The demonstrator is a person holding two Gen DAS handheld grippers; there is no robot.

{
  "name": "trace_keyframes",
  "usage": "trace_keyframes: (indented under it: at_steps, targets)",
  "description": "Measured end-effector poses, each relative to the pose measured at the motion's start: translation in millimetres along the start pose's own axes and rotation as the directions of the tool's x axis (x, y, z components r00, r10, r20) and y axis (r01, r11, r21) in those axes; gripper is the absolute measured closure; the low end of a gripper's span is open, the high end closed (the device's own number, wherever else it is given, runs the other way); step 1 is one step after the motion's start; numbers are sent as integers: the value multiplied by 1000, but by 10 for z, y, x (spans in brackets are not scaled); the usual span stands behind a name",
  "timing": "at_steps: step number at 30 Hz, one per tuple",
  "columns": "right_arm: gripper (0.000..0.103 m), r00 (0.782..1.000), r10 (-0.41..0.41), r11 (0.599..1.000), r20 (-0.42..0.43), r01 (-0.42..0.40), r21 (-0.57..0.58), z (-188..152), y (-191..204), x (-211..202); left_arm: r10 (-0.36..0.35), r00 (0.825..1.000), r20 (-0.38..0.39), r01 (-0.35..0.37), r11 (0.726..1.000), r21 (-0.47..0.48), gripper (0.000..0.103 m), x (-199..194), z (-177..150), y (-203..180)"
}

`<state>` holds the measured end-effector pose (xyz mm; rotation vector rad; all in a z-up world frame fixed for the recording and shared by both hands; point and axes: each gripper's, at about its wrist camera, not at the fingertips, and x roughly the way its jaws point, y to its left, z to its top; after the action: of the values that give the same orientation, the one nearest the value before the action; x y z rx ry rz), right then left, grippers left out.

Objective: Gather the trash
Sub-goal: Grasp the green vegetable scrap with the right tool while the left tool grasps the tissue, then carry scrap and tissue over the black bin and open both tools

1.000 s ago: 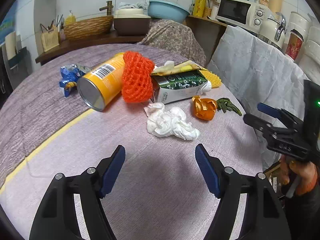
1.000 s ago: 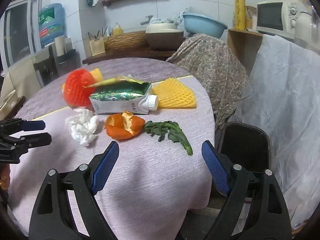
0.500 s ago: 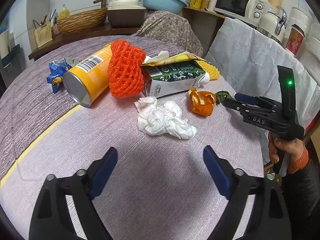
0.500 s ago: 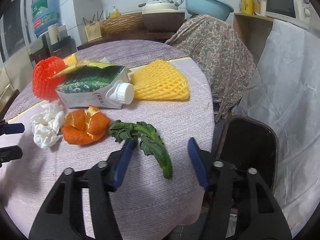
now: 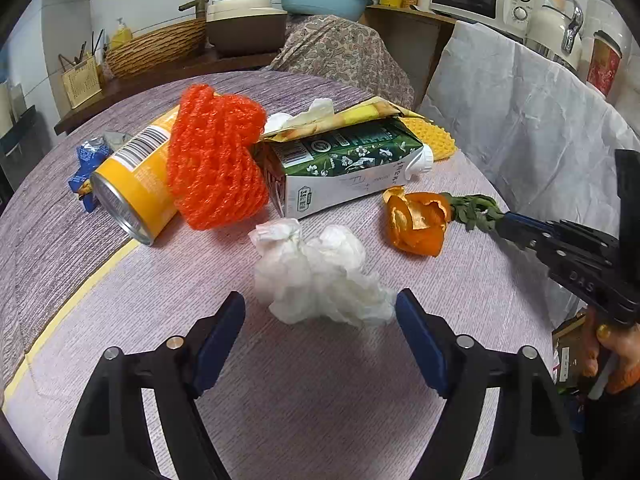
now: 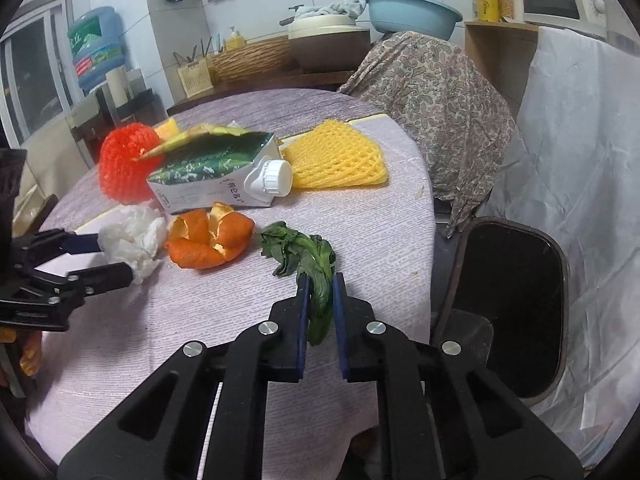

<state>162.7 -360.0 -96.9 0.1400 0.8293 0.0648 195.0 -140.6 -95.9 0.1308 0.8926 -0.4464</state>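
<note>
The right gripper (image 6: 319, 294) points downward with its jaws clamped on a green leaf (image 6: 304, 252), while the left gripper (image 5: 320, 316), also tilted down, is closing its jaws around a tissue (image 5: 316, 272).

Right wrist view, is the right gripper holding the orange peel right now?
No, the right gripper is shut on the green leafy stalk, while the orange peel lies apart on the table.

The orange net (image 5: 216, 164) covers the middle of the yellow can (image 5: 132, 188) and one end of the milk carton (image 5: 344, 168). The carton hides most of the yellow foam net (image 5: 434, 140). The blue wrapper (image 5: 86, 168) sits partly behind the can. The small print on the carton is unreadable.
</note>
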Motion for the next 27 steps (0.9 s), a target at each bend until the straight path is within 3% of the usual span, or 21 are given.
trace_keyframes:
  at_steps: [5,9,19,27]
  targets:
    - [91,999,5,999,32,-6,32,-40,14,-155,-1,1000,14,2,1000,-30,50,13,8,27]
    - [91,999,-1,1000,50,-1,26,-78,61,-264,-42,999,19,43,997,-67,78,-23,-23,96]
    - [91,997,20,1000,79,-22,20,-193,159,-445,-69,997,40,73,993,-91,85,-150,-114,106]
    - [91,991,41,998,130,-47,46,-269,143,-649,-109,989,99,116,991,-71,85,-447,-163,-14]
